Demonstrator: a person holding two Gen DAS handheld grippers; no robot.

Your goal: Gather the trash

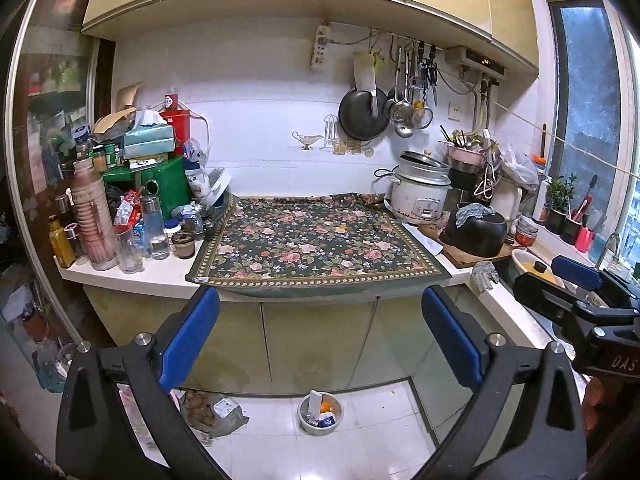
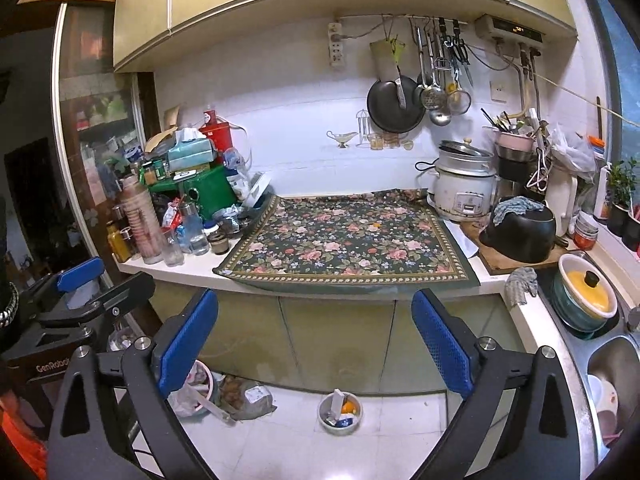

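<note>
A small round bin point(image 1: 320, 414) with scraps and an orange peel stands on the tiled floor by the cabinets; it also shows in the right wrist view point(image 2: 340, 412). A small orange scrap point(image 1: 342, 225) lies on the floral cloth point(image 1: 316, 240), also seen in the right wrist view point(image 2: 375, 224). My left gripper point(image 1: 320, 344) is open and empty, held in front of the counter above the floor. My right gripper point(image 2: 316, 344) is open and empty at about the same height, to the right of the left one. The right gripper also shows in the left wrist view point(image 1: 576, 280).
Bottles, cups and boxes point(image 1: 132, 192) crowd the counter's left end. A rice cooker point(image 1: 420, 188), a black pot point(image 1: 476, 228) and a lidded pot point(image 2: 586, 294) by the sink point(image 2: 612, 364) stand at the right. Bags point(image 2: 244, 398) lie on the floor at the left.
</note>
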